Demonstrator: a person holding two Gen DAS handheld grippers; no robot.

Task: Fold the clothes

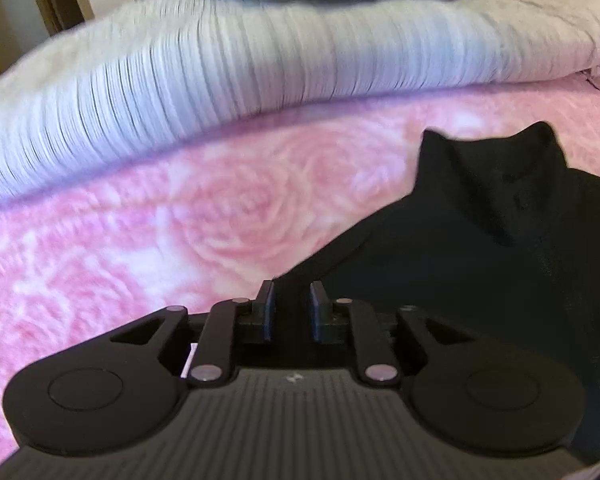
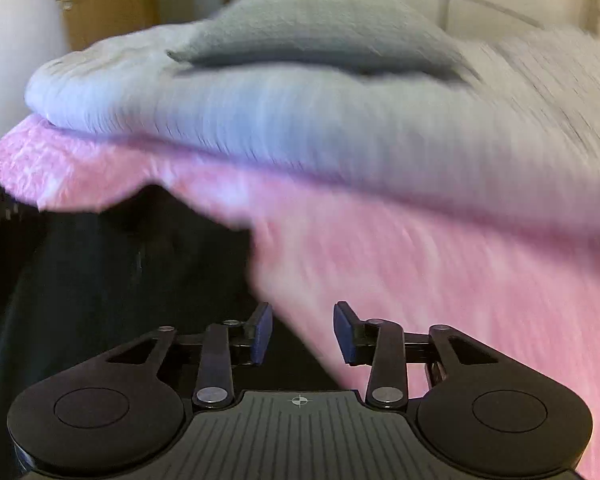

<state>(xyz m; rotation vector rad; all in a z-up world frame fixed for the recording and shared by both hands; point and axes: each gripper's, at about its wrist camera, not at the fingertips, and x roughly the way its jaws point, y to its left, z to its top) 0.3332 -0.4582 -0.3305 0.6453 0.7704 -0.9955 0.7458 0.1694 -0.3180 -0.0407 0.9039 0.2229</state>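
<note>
A bed [image 1: 148,240] with a pink rose-patterned cover is filling both views, a white ribbed duvet [image 1: 220,76] lying folded along its far side. A black collared shirt [image 1: 480,248] is lying flat on the near part of the bed. The left tool [image 1: 293,304] is hovering over the shirt's edge, jaws slightly spread, pinching nothing. The right tool [image 2: 303,330] is standing wider, empty too. Both views are blurring; a hurried grab risks missing the hem or bunching fabric.

Grey pillow [image 2: 320,36] on white duvet [image 1: 220,76], pink rose blanket [image 1: 180,220] below.
</note>
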